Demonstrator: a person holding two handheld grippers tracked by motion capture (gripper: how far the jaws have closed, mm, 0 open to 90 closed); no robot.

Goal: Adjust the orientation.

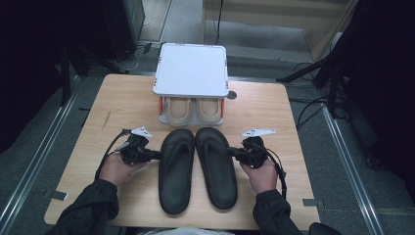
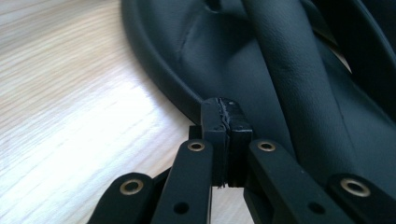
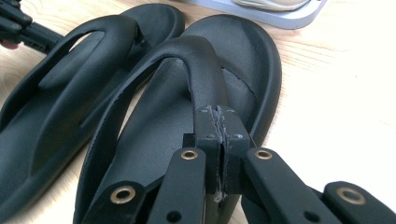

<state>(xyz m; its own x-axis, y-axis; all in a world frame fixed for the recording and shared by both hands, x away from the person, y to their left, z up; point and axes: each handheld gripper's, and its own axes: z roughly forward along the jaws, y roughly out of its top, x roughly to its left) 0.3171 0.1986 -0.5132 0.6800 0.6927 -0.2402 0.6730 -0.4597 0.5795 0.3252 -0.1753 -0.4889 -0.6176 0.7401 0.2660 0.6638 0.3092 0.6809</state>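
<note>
Both tongs are closed, left tongs (image 1: 155, 155) at nine o'clock of the left sandal (image 1: 176, 171) and right tongs (image 1: 232, 152) at three o'clock of the right sandal (image 1: 216, 167), apparently pinching the sandals' outer edges to lift the pair toward the rack (image 1: 191, 68).

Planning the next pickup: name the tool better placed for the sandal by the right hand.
Right. The right tool, shut, is at that sandal's strap; the left tool flanks the other sandal.

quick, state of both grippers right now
left gripper: jaws shut, tips against the outer edge of the left black sandal, nothing visibly between the pads.
right gripper: jaws shut, tips at the strap of the right black sandal; a grip cannot be told.
</note>
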